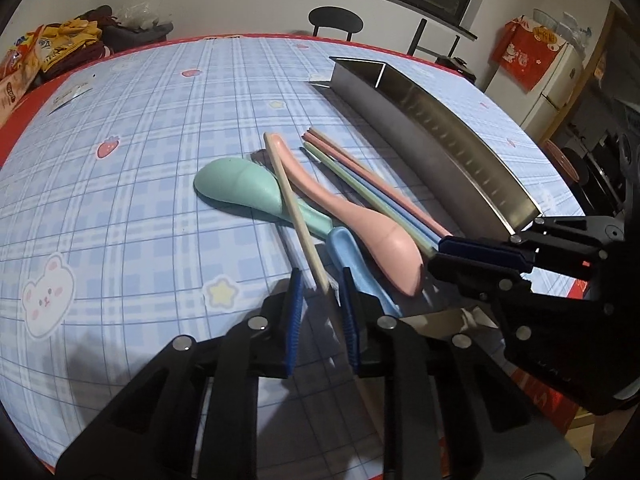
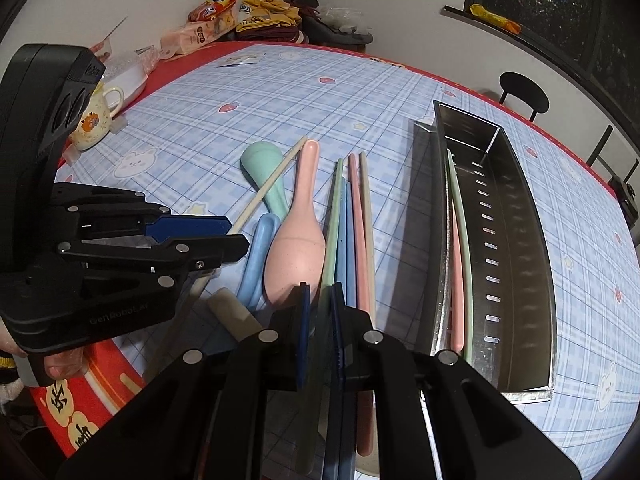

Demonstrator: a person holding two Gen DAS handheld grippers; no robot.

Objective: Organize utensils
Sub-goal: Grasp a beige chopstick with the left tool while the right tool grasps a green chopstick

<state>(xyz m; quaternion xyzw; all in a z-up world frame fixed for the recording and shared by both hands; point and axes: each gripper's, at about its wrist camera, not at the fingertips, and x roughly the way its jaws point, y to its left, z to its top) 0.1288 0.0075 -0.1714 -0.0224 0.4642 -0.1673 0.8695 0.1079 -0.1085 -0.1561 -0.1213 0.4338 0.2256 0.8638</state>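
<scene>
My left gripper [image 1: 321, 276] is open, its jaws straddling a cream chopstick [image 1: 296, 208] without pressing it; the chopstick lies across a green spoon [image 1: 236, 188]. Beside that spoon lie a pink spoon [image 1: 384, 240] and a blue spoon [image 1: 352, 256]. My right gripper [image 2: 322, 288] is shut on a green chopstick [image 2: 334, 216], which lies in a row with blue, pink [image 2: 358, 216] and beige chopsticks on the checked tablecloth. To the right stands a steel holder [image 2: 520, 248] with a green chopstick [image 2: 460, 232] and a pink one inside.
A flowered mug [image 2: 94, 120] and white bowl [image 2: 128, 76] stand at the table's left edge, with snack bags [image 2: 208, 20] and clothes at the far corner. A black chair [image 2: 524, 92] stands behind the table. A cream spoon handle [image 2: 236, 312] lies near the front edge.
</scene>
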